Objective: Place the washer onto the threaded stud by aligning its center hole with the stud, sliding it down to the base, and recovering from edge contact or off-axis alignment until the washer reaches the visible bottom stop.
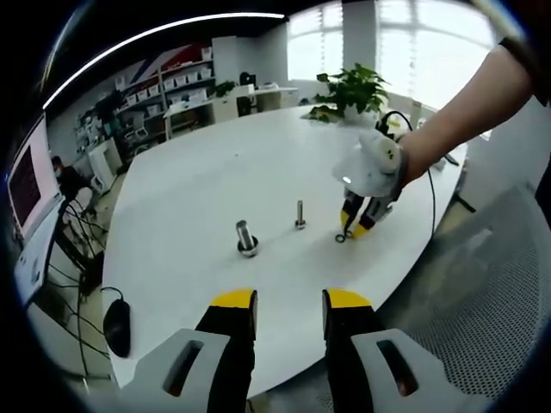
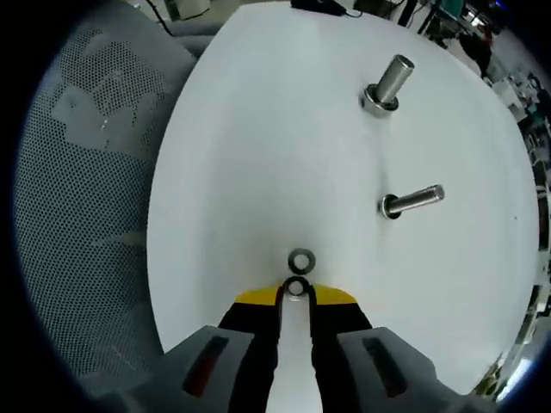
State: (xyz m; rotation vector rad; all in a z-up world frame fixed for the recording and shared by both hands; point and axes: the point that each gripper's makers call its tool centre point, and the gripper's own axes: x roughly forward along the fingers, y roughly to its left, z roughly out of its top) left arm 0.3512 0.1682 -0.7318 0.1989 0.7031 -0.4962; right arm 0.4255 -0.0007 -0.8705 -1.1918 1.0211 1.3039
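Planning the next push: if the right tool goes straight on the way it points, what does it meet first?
Most likely the loose washer on the table, just ahead of the right tool, which already grips another washer. Depth is uncertain.

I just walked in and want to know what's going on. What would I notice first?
Two shiny metal studs stand upright on the big white table, a thicker stud and a thinner stud. The right hand-held gripper pinches a small washer at its yellow tips, with a second washer lying on the table just ahead. The left hand-held gripper is open, back near the table's edge.
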